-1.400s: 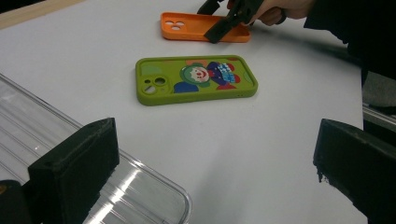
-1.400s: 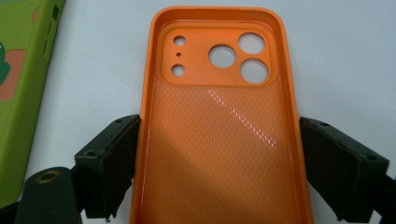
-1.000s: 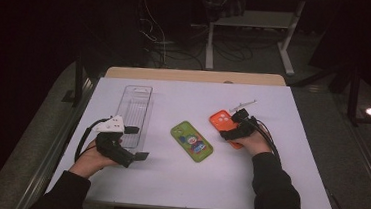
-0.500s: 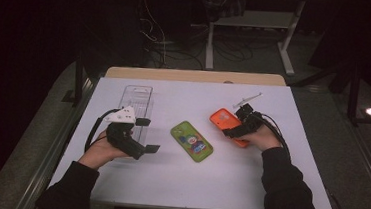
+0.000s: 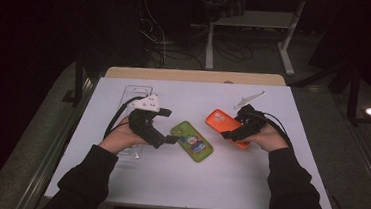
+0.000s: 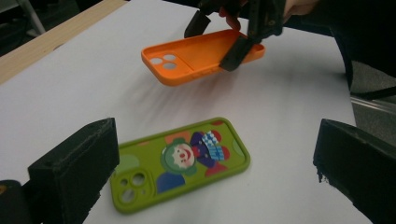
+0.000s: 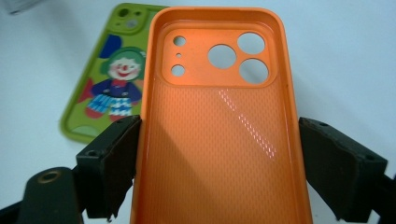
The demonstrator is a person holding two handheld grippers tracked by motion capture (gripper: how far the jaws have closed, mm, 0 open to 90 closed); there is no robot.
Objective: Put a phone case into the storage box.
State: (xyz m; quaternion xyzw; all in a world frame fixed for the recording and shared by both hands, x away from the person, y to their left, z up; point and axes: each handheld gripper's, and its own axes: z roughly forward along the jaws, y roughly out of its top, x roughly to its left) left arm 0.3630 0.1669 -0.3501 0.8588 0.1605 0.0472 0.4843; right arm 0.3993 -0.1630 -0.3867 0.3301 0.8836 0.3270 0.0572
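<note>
Nearest: left gripper (image 5: 163, 133) hovers w/ fingers (image 6: 74, 170) released, nothing between them, aimed at the green clown case (image 6: 180, 163), which lies flat, artwork up, mid-worktop (image 5: 187, 185). Beyond it, right gripper (image 5: 231, 133) has its fingers (image 7: 112, 158) clamped across the width of the orange case (image 7: 222, 130), hollow side up, lifted clear of the worktop (shadow visible beneath in left gripper view), approx. just beyond the green one. Assessed step: carry of the orange case; next move likely needs steady, level transport w/o slackening the grip, and the left gripper lowered square over the green case's edges.
</note>
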